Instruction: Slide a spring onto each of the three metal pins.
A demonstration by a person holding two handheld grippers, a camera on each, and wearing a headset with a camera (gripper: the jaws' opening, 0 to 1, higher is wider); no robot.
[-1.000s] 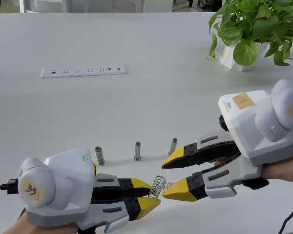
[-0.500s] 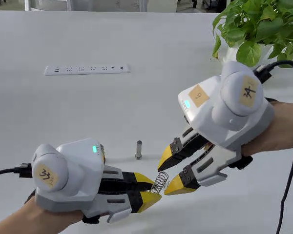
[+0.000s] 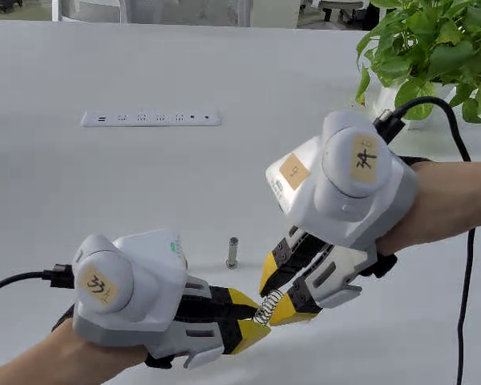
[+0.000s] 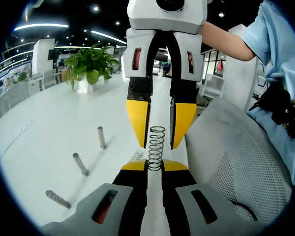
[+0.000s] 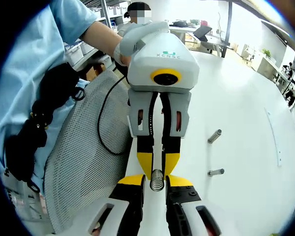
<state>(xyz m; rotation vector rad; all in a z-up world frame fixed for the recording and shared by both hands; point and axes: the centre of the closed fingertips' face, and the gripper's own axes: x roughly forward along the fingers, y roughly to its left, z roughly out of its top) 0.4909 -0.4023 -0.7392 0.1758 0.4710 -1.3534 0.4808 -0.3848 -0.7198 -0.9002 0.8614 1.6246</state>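
Note:
A small steel spring [image 3: 266, 307] is gripped at one end by my left gripper [image 3: 255, 319], which is shut on it. My right gripper [image 3: 267, 306] faces it tip to tip, open, with its yellow fingers [image 4: 137, 118] on either side of the spring [image 4: 156, 145], close to the coils. End-on, the spring [image 5: 157, 181] sits between the right gripper's [image 5: 156, 181] own tips. One bare pin [image 3: 232, 251] stands behind the grippers. In the left gripper view there are two bare pins [image 4: 102, 137] [image 4: 80, 163] and a third pin wearing a spring [image 4: 57, 199].
A white power strip [image 3: 151, 119] lies far back on the white table [image 3: 104, 192]. A potted plant [image 3: 433, 40] stands at the back right. A mesh chair [image 4: 236, 157] is at the table's near edge. A cable [image 3: 465, 265] hangs from the right gripper.
My right gripper has swung left and down onto the spring, and its jaws have narrowed around it. The left gripper keeps its hold on the spring. Two pins are now hidden behind the grippers.

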